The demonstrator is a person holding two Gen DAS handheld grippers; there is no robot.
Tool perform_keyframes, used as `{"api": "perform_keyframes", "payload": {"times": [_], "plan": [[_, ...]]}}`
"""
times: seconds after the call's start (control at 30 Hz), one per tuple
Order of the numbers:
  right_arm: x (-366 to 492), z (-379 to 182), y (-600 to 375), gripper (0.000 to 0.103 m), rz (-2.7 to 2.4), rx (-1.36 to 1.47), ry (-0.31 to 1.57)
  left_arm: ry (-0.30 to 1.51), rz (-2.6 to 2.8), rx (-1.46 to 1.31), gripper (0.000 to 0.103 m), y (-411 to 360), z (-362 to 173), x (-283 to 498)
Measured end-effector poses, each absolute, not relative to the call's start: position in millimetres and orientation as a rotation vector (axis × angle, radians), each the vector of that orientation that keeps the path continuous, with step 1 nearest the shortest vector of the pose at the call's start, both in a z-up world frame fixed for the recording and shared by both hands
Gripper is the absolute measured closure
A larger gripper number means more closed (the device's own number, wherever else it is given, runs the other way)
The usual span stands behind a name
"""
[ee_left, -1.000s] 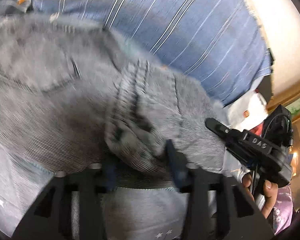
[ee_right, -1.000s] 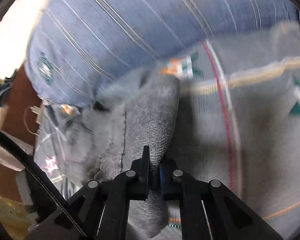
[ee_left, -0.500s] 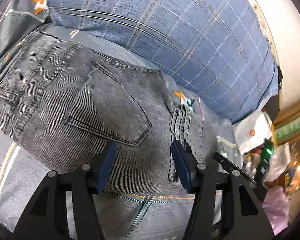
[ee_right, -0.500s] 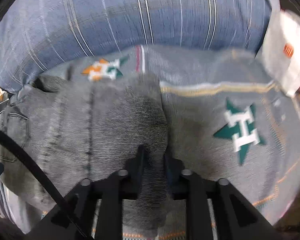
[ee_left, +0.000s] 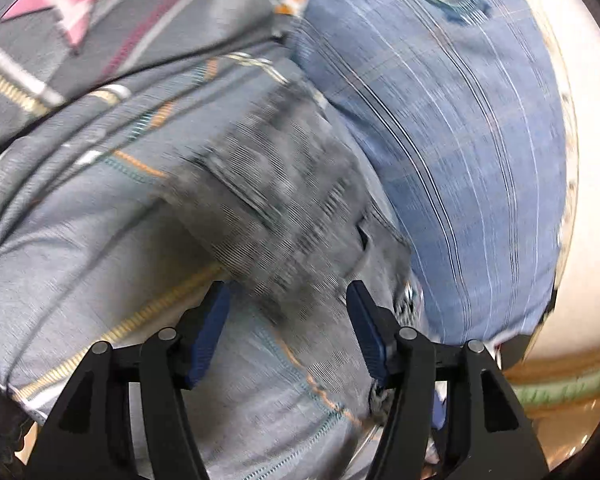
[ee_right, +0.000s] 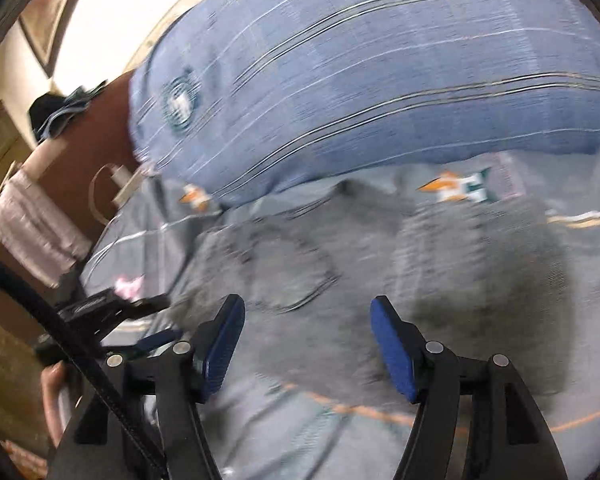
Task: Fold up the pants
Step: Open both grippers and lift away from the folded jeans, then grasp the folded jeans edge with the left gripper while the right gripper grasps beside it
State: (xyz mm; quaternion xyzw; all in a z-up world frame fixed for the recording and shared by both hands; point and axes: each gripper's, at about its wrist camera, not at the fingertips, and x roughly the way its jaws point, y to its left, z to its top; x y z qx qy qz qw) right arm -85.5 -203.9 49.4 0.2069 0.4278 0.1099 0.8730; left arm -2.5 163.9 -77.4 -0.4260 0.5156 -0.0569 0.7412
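Both grippers, left gripper (ee_left: 288,320) and right gripper (ee_right: 308,340), now released, spread above pants (ee_right: 340,280).

My left gripper (ee_left: 288,332) was black plastic, its fingers (ee_left: 206,334) padded dark blue, silver screws at the joints; my right gripper (ee_right: 308,354) matched it; a black cable (ee_right: 52,316) crossed beside a bare hand (ee_right: 54,394).

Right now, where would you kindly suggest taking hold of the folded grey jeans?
Probably the near folded edge of the jeans, approached low from the front: they lie flat on the bedspread, with the blue pillow behind them.
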Motion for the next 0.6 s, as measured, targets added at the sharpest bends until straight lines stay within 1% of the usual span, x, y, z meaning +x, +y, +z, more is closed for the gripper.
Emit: {"api": "perform_keyframes", "payload": {"times": [0.1,0.23,0.4,0.43,0.47,0.5,0.53,0.57,0.6], "plan": [[-83,42,-191,0.036,0.244,0.425,0.921,1.172,-0.101,-0.949,0.044,167,-94,3],[-88,32,-177,0.036,0.273,0.433,0.948,1.225,-0.147,-1.044,0.045,161,-118,9],[-85,23,-167,0.036,0.298,0.432,0.984,1.136,-0.080,-1.057,0.047,166,-123,21],[-83,23,-166,0.036,0.308,0.440,0.989,1.120,-0.063,-1.046,0.052,168,-122,22],[-81,23,-166,0.036,0.312,0.448,0.993,1.117,-0.049,-1.037,0.062,169,-122,24],[-77,23,-166,0.034,0.321,0.462,1.003,1.128,-0.045,-1.025,0.068,169,-124,27],[-71,22,-165,0.034,0.332,0.477,1.020,1.132,-0.051,-1.017,0.078,168,-124,27],[-66,22,-164,0.034,0.341,0.488,1.034,1.125,-0.059,-1.001,0.083,167,-123,28],[-60,21,-162,0.034,0.354,0.498,1.048,1.112,-0.058,-0.971,0.083,164,-118,27]]}}
